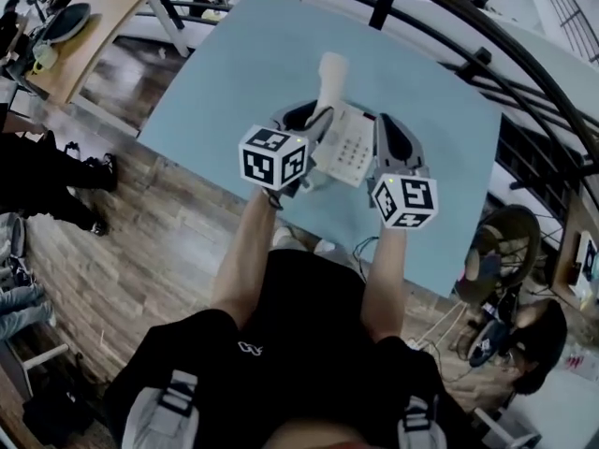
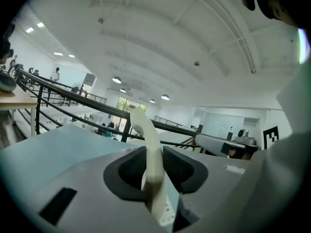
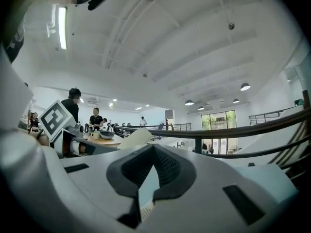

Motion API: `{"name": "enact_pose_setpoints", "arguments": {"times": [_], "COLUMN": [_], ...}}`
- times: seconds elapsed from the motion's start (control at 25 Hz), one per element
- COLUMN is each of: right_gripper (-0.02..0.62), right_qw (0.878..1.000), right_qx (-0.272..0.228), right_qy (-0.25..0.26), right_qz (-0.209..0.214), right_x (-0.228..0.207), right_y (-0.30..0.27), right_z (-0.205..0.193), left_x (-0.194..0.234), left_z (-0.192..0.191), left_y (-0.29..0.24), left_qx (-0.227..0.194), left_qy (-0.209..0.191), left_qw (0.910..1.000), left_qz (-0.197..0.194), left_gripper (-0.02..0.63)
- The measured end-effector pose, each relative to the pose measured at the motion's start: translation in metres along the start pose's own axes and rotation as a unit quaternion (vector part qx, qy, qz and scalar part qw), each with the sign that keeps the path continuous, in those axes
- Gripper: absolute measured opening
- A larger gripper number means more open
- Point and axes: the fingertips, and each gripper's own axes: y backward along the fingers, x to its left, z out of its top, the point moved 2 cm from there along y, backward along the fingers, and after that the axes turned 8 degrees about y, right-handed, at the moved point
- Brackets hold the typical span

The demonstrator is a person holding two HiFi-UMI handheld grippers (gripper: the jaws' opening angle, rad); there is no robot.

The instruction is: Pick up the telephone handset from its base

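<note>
A cream telephone handset [image 1: 329, 78] stands tilted above the light blue table [image 1: 234, 64], lifted off the white keypad base [image 1: 348, 148]. My left gripper [image 1: 309, 118] is shut on the handset's lower part. In the left gripper view the handset [image 2: 146, 140] rises between the dark pads [image 2: 127, 171], which press on it from both sides, with my left gripper [image 2: 154, 165] pointing nearly level. My right gripper [image 1: 395, 137] hovers at the base's right side, its tips together and nothing between them. In the right gripper view my right gripper [image 3: 153, 147] frames a strip of table, and the handset's end [image 3: 136, 139] shows to the left.
A dark curved railing [image 1: 468, 59] runs behind the table. Wooden floor [image 1: 140, 213] lies to the left, where a person's legs [image 1: 56, 181] stand. A wooden desk [image 1: 89, 36] sits at the far left, and bags and cables [image 1: 496, 279] lie on the right.
</note>
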Motion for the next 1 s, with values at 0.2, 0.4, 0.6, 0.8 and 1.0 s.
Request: {"name": "enact_pose_setpoints", "arguments": {"times": [0.2, 0.4, 0.6, 0.8, 1.0], "right_gripper": [-0.005, -0.005, -0.006, -0.006, -0.005], "right_qw": [1.0, 1.0, 1.0, 1.0, 1.0], "right_qx": [-0.012, -0.024, -0.017, -0.013, -0.009], "right_qy": [0.011, 0.012, 0.015, 0.021, 0.015], "right_qz": [-0.008, -0.005, -0.008, -0.01, -0.019], "right_x": [-0.005, -0.006, -0.005, -0.009, -0.012], "right_y": [-0.003, -0.002, -0.001, -0.001, -0.003], "right_z": [0.018, 0.024, 0.022, 0.02, 0.015], "left_x": [-0.018, -0.026, -0.028, -0.029, -0.025], "left_z": [0.024, 0.026, 0.022, 0.019, 0.017], "left_y": [0.012, 0.016, 0.016, 0.012, 0.012], "left_qx": [-0.036, -0.045, -0.04, -0.036, -0.034], "left_qy": [-0.023, -0.027, -0.025, -0.022, -0.016], "left_qw": [0.999, 0.9985, 0.9988, 0.999, 0.9991], "left_qz": [-0.008, -0.013, -0.015, -0.016, -0.019], "left_gripper": [0.104, 0.103, 0.101, 0.101, 0.1]}}
